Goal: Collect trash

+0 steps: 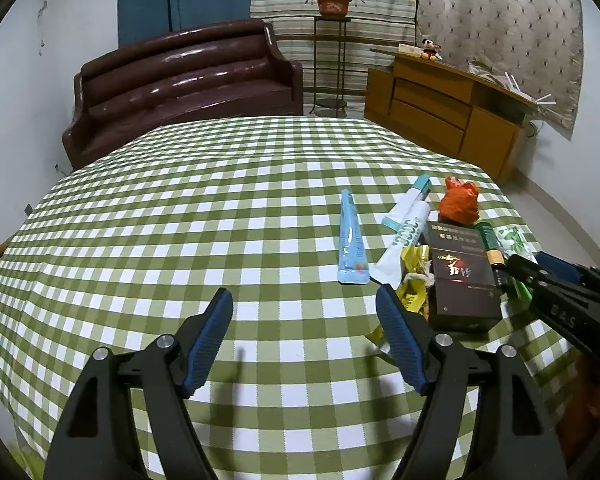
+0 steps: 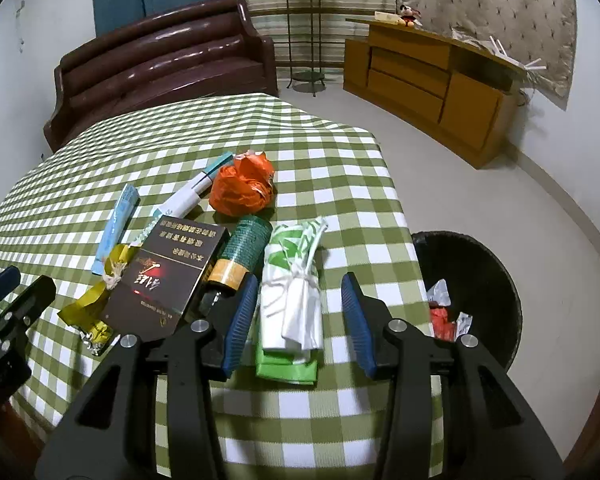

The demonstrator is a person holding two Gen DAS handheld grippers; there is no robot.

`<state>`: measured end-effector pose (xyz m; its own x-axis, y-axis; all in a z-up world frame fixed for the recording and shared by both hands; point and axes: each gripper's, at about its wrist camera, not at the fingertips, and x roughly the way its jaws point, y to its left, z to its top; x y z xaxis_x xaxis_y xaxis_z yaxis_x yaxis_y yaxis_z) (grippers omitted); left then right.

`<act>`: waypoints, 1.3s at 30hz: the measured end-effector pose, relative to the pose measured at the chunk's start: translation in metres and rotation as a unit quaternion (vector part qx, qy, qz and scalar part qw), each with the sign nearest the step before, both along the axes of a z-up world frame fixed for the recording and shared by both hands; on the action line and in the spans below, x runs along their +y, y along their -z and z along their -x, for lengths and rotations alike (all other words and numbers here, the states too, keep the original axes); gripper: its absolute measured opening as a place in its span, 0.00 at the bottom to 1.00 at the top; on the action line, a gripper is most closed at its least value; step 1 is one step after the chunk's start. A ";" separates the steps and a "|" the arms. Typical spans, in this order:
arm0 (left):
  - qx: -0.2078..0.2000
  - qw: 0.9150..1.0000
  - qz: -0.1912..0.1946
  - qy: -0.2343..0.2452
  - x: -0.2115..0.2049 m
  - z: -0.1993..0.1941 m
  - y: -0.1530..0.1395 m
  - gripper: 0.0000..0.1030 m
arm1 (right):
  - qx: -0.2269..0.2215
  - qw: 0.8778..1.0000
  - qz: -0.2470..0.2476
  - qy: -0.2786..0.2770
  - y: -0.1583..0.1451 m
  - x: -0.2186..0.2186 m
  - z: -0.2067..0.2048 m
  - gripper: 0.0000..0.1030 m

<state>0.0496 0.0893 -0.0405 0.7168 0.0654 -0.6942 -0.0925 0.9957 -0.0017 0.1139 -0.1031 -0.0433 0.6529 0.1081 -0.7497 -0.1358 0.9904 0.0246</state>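
Note:
Trash lies on the green checked tablecloth. My right gripper is open, its fingers on either side of a green and white folded wrapper. Left of it lie a green bottle, a dark cigarette box, a yellow wrapper, an orange plastic bag, a white tube and a light blue sachet. My left gripper is open and empty over bare cloth, left of the dark box and below the blue sachet. The right gripper shows at the right edge.
A black trash bin with some scraps inside stands on the floor just past the table's right edge. A brown sofa is behind the table, a wooden cabinet at the back right, a plant stand between them.

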 end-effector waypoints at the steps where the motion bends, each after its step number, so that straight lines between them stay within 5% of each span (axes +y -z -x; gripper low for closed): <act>1: 0.000 1.000 0.001 0.003 -0.001 0.000 -0.001 0.70 | 0.001 1.000 0.001 -0.002 0.000 0.002 -0.001 0.29; 19: 0.022 0.998 -0.005 0.055 -0.033 -0.010 0.010 0.70 | -0.008 1.000 -0.024 0.009 0.000 -0.017 0.007 0.29; 26: 0.039 0.996 0.002 0.079 -0.038 -0.015 0.016 0.50 | -0.007 0.999 -0.029 0.010 0.000 -0.020 0.007 0.29; 28: 0.044 0.995 0.017 0.091 -0.038 -0.017 0.019 0.35 | -0.007 1.000 -0.029 0.010 0.001 -0.020 0.007 0.29; 32: 0.042 0.993 0.030 0.103 -0.039 -0.017 0.019 0.33 | -0.007 0.999 -0.030 0.010 0.001 -0.020 0.007 0.29; 34: 0.037 0.993 0.029 0.108 -0.040 -0.016 0.018 0.20 | -0.008 1.000 -0.029 0.010 0.001 -0.020 0.008 0.29; 39: 0.034 0.993 0.030 0.111 -0.040 -0.013 0.018 0.13 | -0.012 1.000 -0.026 0.007 0.001 -0.017 0.009 0.29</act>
